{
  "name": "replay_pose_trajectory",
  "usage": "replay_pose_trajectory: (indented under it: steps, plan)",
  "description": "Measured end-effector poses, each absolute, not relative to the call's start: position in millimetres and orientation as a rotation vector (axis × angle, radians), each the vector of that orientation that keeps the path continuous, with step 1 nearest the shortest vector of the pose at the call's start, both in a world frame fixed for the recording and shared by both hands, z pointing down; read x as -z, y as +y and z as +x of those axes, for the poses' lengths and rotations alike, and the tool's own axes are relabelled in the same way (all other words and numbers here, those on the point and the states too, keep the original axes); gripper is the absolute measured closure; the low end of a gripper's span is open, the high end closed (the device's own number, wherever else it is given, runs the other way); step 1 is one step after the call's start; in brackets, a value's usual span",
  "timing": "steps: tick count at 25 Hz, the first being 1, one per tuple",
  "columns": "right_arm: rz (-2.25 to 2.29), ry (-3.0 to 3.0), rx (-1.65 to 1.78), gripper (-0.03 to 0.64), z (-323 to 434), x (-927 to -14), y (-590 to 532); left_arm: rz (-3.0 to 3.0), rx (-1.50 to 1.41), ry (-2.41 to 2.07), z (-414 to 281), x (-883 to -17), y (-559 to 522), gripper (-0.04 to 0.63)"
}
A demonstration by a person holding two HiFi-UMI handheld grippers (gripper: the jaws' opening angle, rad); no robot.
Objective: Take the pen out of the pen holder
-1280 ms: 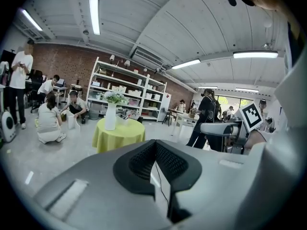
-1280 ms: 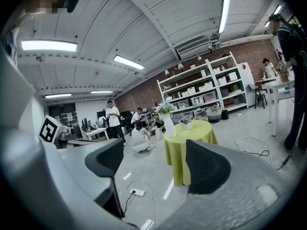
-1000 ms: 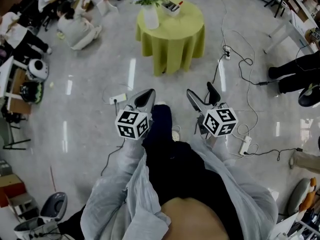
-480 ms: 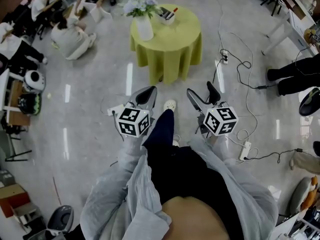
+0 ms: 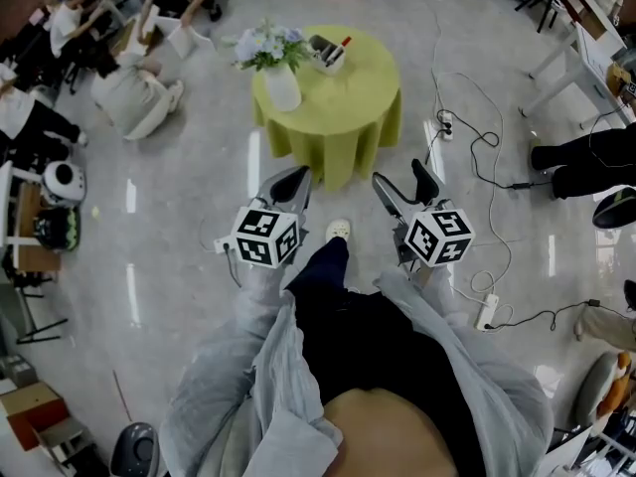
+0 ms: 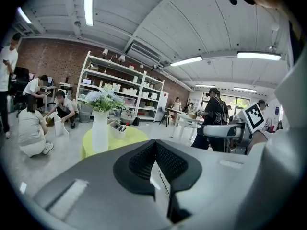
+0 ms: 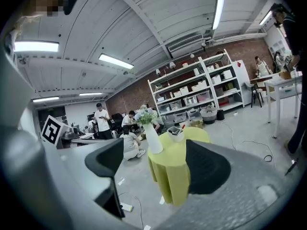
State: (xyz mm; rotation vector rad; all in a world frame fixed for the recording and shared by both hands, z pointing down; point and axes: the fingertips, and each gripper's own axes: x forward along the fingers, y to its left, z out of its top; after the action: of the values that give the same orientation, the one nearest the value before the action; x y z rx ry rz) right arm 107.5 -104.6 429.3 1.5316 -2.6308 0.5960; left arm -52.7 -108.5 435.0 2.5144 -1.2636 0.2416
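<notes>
A round table under a yellow-green cloth [image 5: 333,117] stands ahead on the floor. On it sits a white pen holder [image 5: 326,54] with a red-tipped pen [image 5: 344,43] sticking out, beside a white vase of flowers [image 5: 281,87]. Both grippers hang in the air short of the table, well apart from the holder. My left gripper [image 5: 289,186] has its jaws together on nothing. My right gripper [image 5: 405,189] is open and empty. In the left gripper view the holder [image 6: 116,128] and vase [image 6: 100,131] show above the jaws. In the right gripper view the holder [image 7: 175,133] shows between the spread jaws.
Cables and power strips [image 5: 486,311] trail over the floor at the right. Several people [image 5: 127,73] sit or crouch at the far left, and a person's legs [image 5: 581,157] reach in from the right edge. Shelving [image 6: 112,87] lines the back wall.
The table with the holder has come nearer and lower in the head view as the person steps toward it. Both grippers keep their pose and jaw state.
</notes>
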Motion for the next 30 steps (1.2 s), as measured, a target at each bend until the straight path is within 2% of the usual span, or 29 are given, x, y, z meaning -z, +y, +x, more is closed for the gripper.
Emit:
replay_pose_trajectory:
  steps: [20, 30]
  plan:
    - [1.637, -2.579, -0.596, 0.215, 127, -429, -253, 2.570, -0.262, -1.156, -33, -437, -273, 0.580]
    - [1.650, -2.527, -0.673, 0.215, 124, -450, -255, 2.552, -0.307, -1.077, -25, -461, -278, 0.580]
